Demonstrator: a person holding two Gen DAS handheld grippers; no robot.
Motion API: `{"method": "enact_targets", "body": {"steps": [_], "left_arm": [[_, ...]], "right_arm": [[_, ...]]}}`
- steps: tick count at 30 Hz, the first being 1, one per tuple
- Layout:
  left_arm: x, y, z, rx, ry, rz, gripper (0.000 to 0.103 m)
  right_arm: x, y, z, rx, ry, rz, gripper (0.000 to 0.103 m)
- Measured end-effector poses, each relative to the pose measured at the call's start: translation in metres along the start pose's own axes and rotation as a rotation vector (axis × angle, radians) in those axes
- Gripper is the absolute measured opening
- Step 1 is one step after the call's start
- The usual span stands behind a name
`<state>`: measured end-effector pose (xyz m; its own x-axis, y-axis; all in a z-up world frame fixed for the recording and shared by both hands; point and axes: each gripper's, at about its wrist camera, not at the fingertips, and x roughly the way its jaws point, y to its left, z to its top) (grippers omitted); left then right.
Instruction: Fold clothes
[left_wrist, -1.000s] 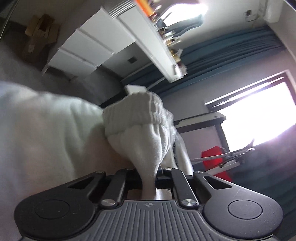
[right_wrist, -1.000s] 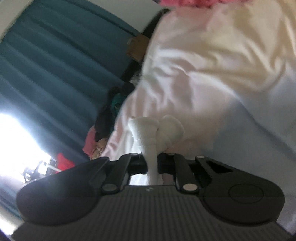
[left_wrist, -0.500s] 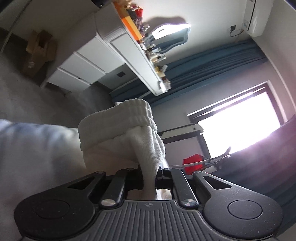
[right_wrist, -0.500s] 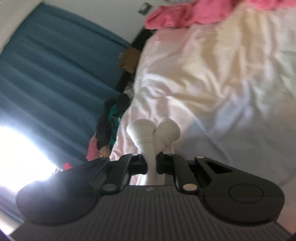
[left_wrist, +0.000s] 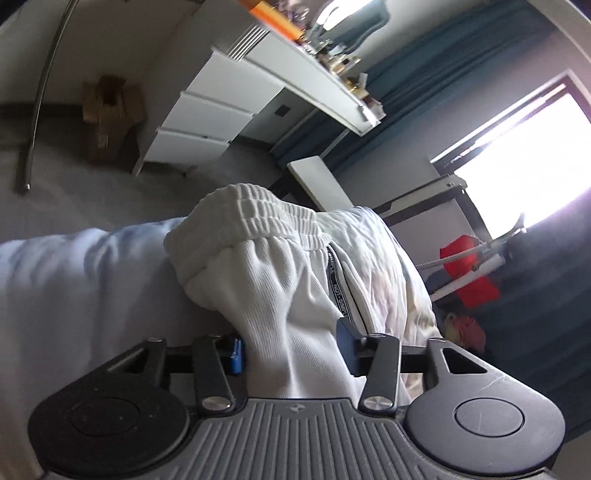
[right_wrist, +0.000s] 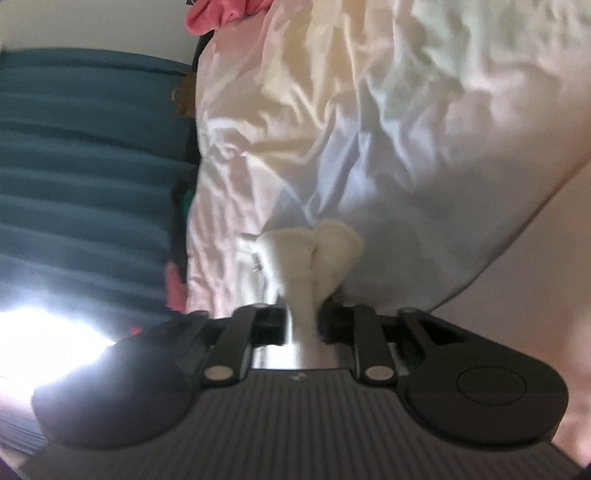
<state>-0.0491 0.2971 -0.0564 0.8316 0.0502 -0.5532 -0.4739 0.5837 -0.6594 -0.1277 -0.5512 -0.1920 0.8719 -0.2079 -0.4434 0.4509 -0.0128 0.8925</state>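
Note:
White ribbed trousers (left_wrist: 280, 266) with an elastic waistband and a black-and-white side stripe lie over the pale bed sheet (left_wrist: 74, 288). My left gripper (left_wrist: 290, 352) has its jaws spread wide, with the waistband cloth lying loose between them. My right gripper (right_wrist: 303, 317) is shut on a bunched white end of the trousers (right_wrist: 310, 251), held just above the bed.
A white chest of drawers (left_wrist: 218, 118) and a cluttered shelf stand beyond the bed. A window, blue curtains (right_wrist: 85, 155) and a red object (left_wrist: 469, 273) are on one side. Pink clothes (right_wrist: 221, 14) lie at the bed's far end.
My left gripper has opened and the cloth it pinched now sits loose between its jaws. My right gripper stays shut on the trousers and has swung closer to the bed.

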Motion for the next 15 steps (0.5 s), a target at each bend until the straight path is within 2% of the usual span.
{"method": "enact_targets", "body": {"steps": [2,6,11,13,15], "left_arm": [[-0.007,-0.009,-0.008,0.042,-0.039,0.015,0.053],[-0.028,-0.032,-0.027,0.150,-0.118,0.025,0.057],[-0.041,-0.064,-0.057,0.299,-0.174,0.021,0.060],[-0.048,-0.072,-0.071,0.360,-0.180,0.010,0.063],[-0.054,-0.077,-0.090,0.420,-0.179,-0.009,0.066]], "right_arm": [[0.002,0.002,-0.002,0.000,0.022,0.023,0.059],[0.012,0.008,-0.007,-0.063,0.076,0.011,0.059],[0.035,0.008,-0.008,-0.169,0.158,-0.034,0.059],[0.037,0.010,-0.006,-0.164,0.144,0.020,0.059],[0.034,0.013,-0.004,-0.128,0.123,0.140,0.060]]}}
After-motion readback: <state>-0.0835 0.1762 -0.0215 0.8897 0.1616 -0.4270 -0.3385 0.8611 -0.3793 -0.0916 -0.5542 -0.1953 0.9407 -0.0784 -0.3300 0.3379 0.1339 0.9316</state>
